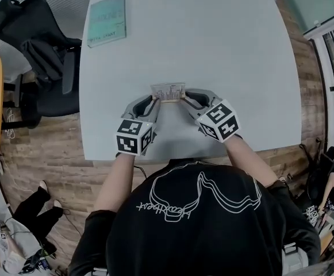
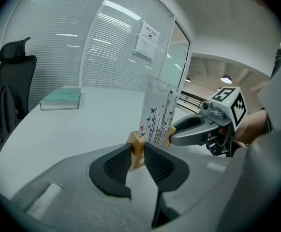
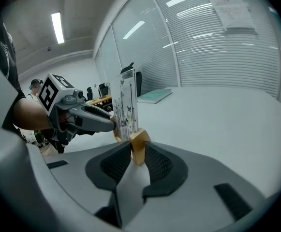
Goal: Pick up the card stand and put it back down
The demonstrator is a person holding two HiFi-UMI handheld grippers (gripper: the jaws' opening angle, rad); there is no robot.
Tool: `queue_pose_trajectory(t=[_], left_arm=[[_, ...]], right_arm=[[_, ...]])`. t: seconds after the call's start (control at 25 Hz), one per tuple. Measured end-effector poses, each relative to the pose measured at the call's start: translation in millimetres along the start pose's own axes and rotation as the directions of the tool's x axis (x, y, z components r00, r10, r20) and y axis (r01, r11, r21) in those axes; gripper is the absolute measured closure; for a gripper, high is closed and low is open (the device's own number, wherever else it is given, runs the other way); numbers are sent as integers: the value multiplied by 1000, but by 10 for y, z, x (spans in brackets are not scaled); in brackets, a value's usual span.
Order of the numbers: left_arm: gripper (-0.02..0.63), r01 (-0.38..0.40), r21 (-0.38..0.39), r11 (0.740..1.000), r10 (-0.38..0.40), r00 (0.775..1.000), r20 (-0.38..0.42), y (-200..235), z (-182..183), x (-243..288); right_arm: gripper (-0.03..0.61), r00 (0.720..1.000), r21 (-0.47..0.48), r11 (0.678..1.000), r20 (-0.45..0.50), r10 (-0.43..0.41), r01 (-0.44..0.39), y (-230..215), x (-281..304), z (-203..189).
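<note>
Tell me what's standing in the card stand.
A clear upright card printed with flowers and butterflies. The wooden base hides its lower edge; the left gripper and right gripper clamp the base's ends.

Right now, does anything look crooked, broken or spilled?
Nothing stands out. The card stand is upright, its wooden ends pinched by the left tool and right tool. The book lies flat on the table.

Forearms [image 1: 119, 180] cross the table's [image 1: 212, 39] near edge; left gripper [image 1: 153, 100] and right gripper [image 1: 184, 98] each pinch one card stand [image 1: 168, 91] end.
</note>
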State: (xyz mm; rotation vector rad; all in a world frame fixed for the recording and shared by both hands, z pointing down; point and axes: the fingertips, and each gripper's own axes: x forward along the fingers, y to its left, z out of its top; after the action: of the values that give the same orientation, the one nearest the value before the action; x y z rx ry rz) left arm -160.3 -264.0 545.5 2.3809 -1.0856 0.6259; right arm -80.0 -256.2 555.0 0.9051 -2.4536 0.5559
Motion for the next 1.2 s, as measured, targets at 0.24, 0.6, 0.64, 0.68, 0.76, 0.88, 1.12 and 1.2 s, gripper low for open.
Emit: queue_pose_trajectory(t=[0.24,0.6,0.64,0.68,0.76,0.88,1.12,1.2], left_arm=[[525,3,-9,1000,-4,1000,-23,92,-126,106],[529,-1,1,1000,1,999,-43,144,-258,145],[529,-2,0,1000,2,999,-42,138,-260,144],[529,-4,0,1000,4,999,-42,132,-261,144],[529,-5,-5,1000,4,999,-41,127,-263,145],[528,-4,-29,1000,3,1000,-31,131,-255,142],[501,-9,-99,995,8,1000,-8,103,-266,29],[500,-14,-141,990,17,1000,22,87,-222,-78]], right_arm=[[485,999,0,1000,-39,-9,9,-29,132,-106],[486,998,-7,1000,-63,-20,20,-48,234,-167],[486,998,-7,1000,-63,-20,20,-48,231,-171],[486,998,-7,1000,-64,-19,19,-48,226,-175],[485,998,2,1000,-64,-17,18,-52,221,-179],[491,998,20,1000,-52,-21,22,-62,205,-164],[483,1000,83,997,7,-9,8,-40,23,-122],[486,999,117,993,47,8,-14,-4,-98,-57]])
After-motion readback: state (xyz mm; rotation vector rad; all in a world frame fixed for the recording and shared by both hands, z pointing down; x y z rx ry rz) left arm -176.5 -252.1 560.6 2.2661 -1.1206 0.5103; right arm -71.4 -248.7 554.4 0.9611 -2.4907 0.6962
